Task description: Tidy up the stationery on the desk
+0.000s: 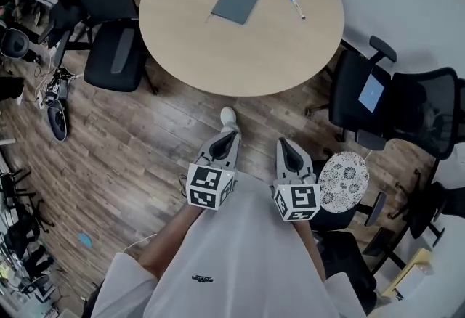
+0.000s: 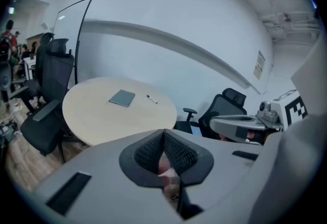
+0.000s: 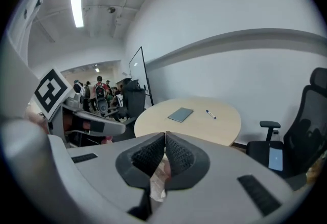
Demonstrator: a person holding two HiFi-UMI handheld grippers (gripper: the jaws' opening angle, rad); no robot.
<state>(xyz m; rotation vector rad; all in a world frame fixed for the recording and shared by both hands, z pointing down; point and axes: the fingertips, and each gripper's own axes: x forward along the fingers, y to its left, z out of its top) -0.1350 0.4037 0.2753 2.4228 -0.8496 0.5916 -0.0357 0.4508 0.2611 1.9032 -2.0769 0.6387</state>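
**Both grippers clenched and empty, short of the round table**

The left gripper [image 1: 229, 136] and right gripper [image 1: 285, 145] are held side by side over the wood-plank floor [image 1: 138, 157], well apart from the round table [image 1: 189, 55]. In each gripper view the ribbed pads meet with nothing between them.

On the pale tabletop, a grey notebook [image 1: 236, 1] lies closed near the middle. A pen [image 1: 296, 6] with a blue cap lies to its right, toward the right edge and not touching it.

A black office chair [image 1: 115, 55] stands against the table's left edge. Another black chair [image 1: 396, 102] stands off the right edge with a lit blue screen [image 1: 371, 94] on its seat. A round patterned cushion [image 1: 344, 177] sits just beside the right gripper. A white shoe [image 1: 228, 117] shows between the grippers and the table.

A curved white wall [image 2: 168, 18] runs behind the table and carries a small notice [image 2: 260, 64] (its print is too small to read). A glass board [image 2: 69, 39] stands at the table's left. People [image 3: 99, 89] gather far back in the right gripper view.
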